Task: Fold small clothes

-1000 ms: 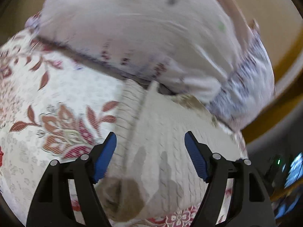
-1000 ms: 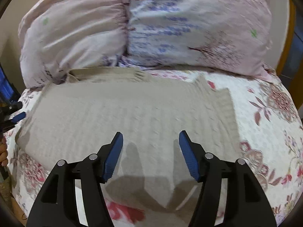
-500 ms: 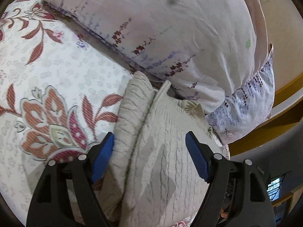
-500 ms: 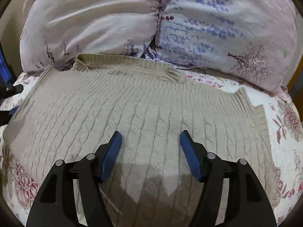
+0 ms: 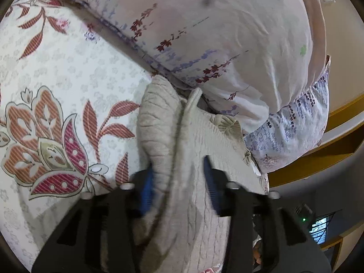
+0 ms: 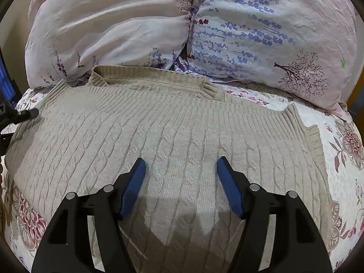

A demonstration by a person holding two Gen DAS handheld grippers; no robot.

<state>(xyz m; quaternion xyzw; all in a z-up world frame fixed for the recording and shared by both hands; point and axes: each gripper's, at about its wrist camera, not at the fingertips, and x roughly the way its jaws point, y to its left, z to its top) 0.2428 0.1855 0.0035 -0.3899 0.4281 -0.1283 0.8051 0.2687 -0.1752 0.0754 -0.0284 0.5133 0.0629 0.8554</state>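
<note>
Lying flat: one sweater (image 6: 173, 141), two pillows (image 6: 186, 29) behind; right gripper (image 6: 180, 173) apart, left gripper (image 5: 178, 182) apart, straddling sweater edge.

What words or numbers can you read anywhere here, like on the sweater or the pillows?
None can be read.
The beige cable-knit sweater shows no label or tag.
The pillows carry only printed flowers and a tree, and the bedspread only a floral pattern.
The lit screen at the edge of the left wrist view is too small and blurred to read.
</note>
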